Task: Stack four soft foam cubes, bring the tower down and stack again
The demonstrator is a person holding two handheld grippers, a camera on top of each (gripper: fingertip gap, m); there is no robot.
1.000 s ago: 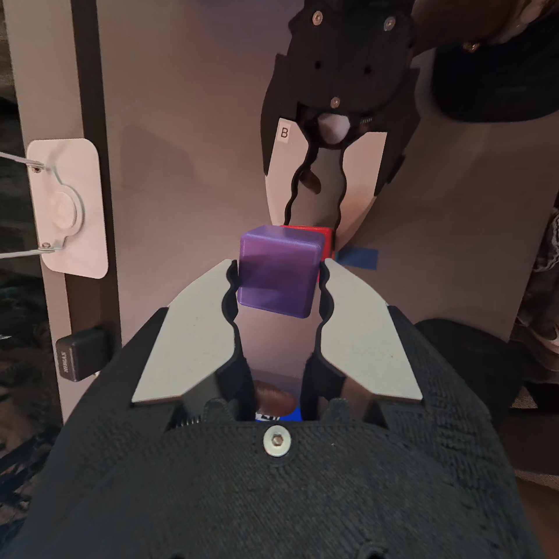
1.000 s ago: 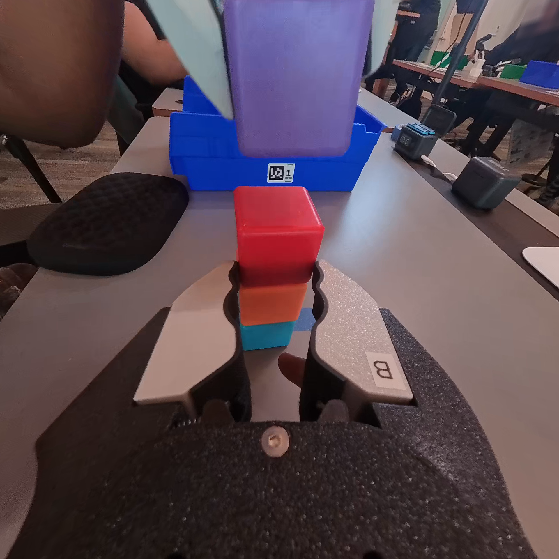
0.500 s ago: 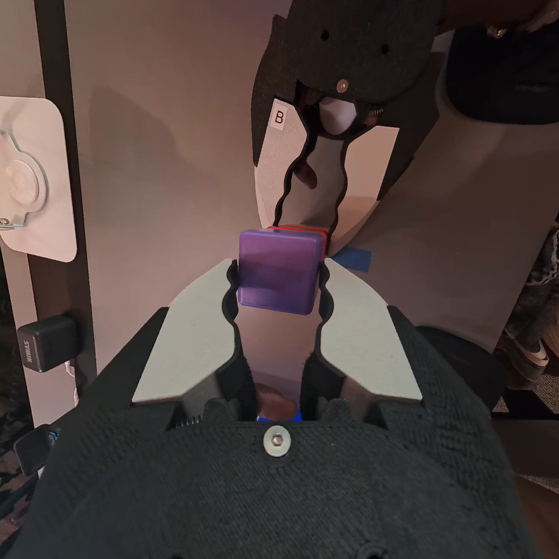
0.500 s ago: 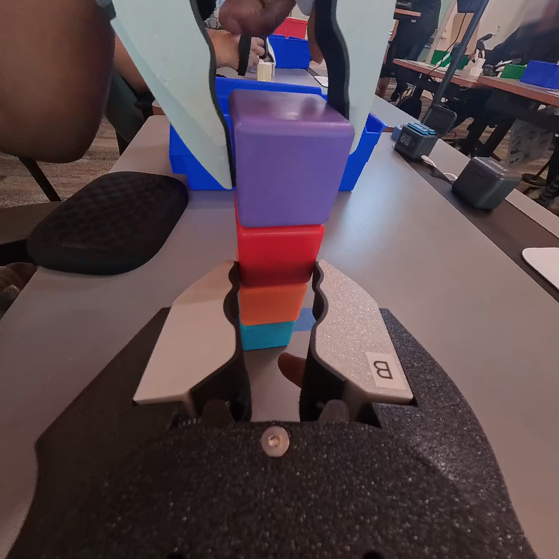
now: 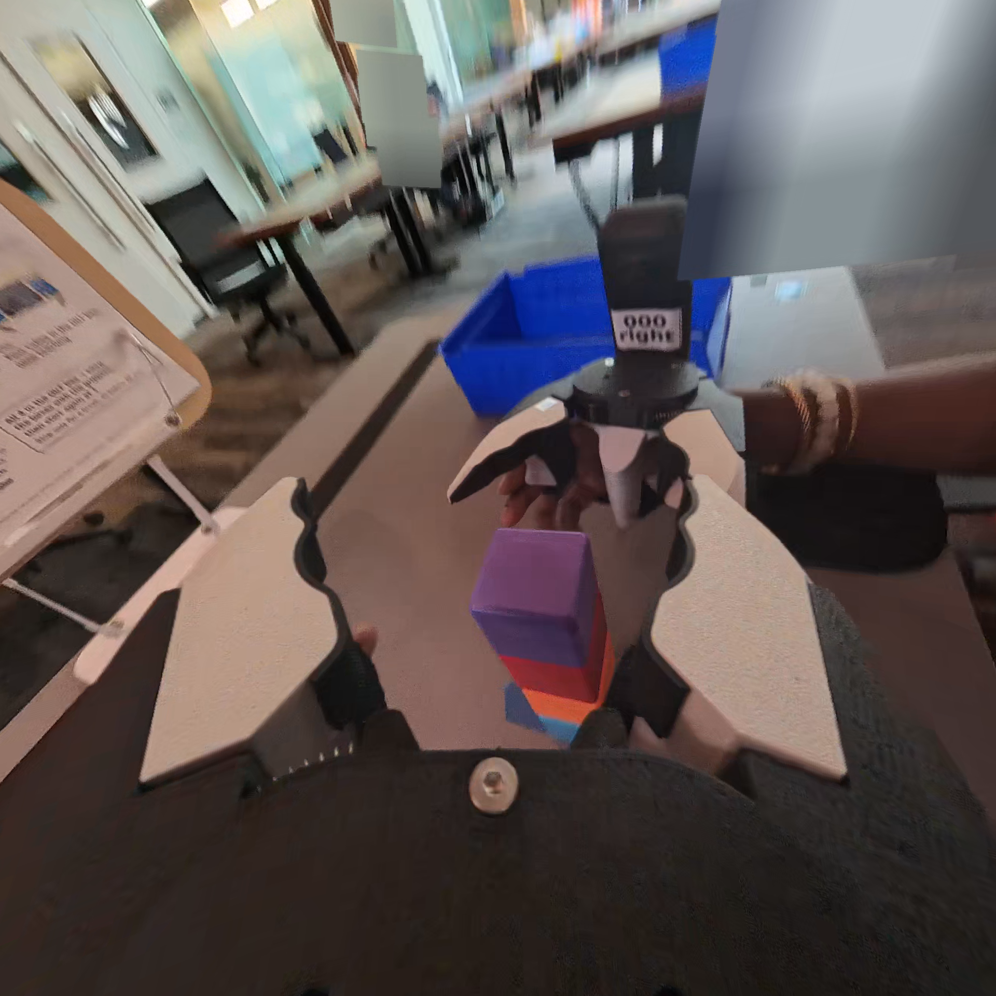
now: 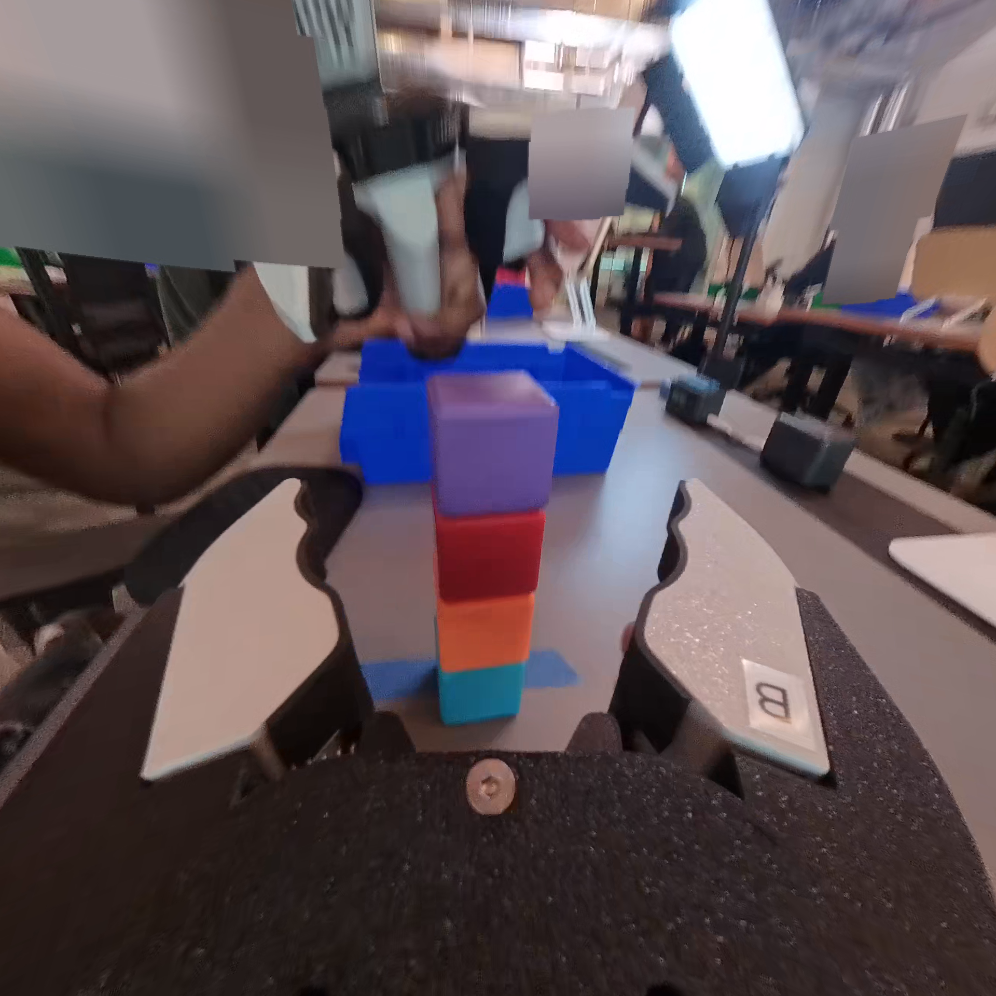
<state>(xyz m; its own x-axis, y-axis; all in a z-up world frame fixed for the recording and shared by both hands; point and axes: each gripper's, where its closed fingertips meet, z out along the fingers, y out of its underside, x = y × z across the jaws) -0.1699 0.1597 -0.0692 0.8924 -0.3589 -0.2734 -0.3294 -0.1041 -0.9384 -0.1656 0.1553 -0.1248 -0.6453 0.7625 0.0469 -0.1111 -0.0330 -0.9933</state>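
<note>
A tower of foam cubes stands on a blue tape mark (image 6: 550, 672) on the grey table (image 6: 620, 539): a teal cube (image 6: 479, 692) at the bottom, then an orange cube (image 6: 485, 628), a red cube (image 6: 488, 555) and a purple cube (image 6: 493, 447) on top. In the left wrist view the purple cube (image 5: 533, 587) shows from above. My left gripper (image 5: 493, 517) is open wide and empty above the tower. My right gripper (image 6: 490, 517) is open wide; the tower stands between its fingers with clear gaps on both sides. The right gripper also shows across the tower in the left wrist view (image 5: 571, 485).
A blue bin (image 6: 587, 420) stands on the table behind the tower. Two dark boxes (image 6: 808, 452) lie to the right, with a white pad (image 6: 948, 566) nearer. A black cushion (image 5: 846, 523) lies beside the tower. A person's arm (image 6: 135, 409) reaches in from the left. Across from one pair of fingers to the other is roughly 7 cm. From my right tips it is roughly 4 cm to the red cube (image 6: 488, 555); from my left, 10 cm.
My left gripper set the purple cube on the red one, opened and drew back upward. My right gripper let go of the red cube, opened wide and pulled back from the tower.
</note>
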